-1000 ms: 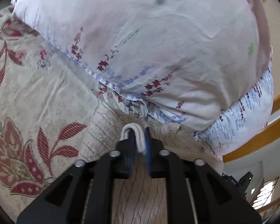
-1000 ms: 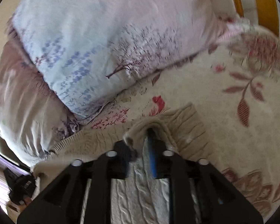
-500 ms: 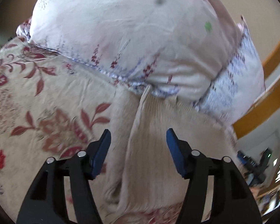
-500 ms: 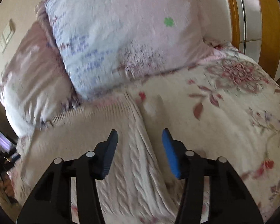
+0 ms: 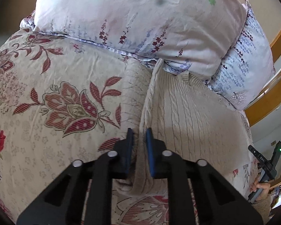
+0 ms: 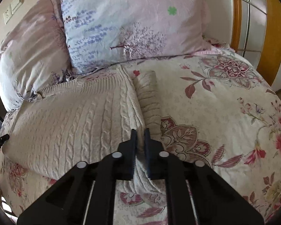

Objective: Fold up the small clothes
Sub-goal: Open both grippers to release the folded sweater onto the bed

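Observation:
A cream cable-knit sweater (image 5: 187,112) lies flat on the floral bedspread, its far end against the pillows. It also shows in the right wrist view (image 6: 75,116). My left gripper (image 5: 139,136) is shut on the sweater's left side edge near the front, with a fold of knit between its blue pads. My right gripper (image 6: 140,136) is shut on the sweater's right side edge near the front. A sleeve (image 6: 149,97) lies folded along that right side, and another sleeve (image 5: 133,93) lies along the left side.
Two floral pillows (image 5: 140,18) (image 6: 133,30) stand at the head of the bed, touching the sweater's far end. A wooden bed frame (image 6: 271,37) runs along the right. The floral bedspread (image 5: 46,103) (image 6: 224,112) spreads out on both sides.
Both grippers let go of the sweater's far end, drew back open toward the near end, and have now shut on the sweater's side edges there.

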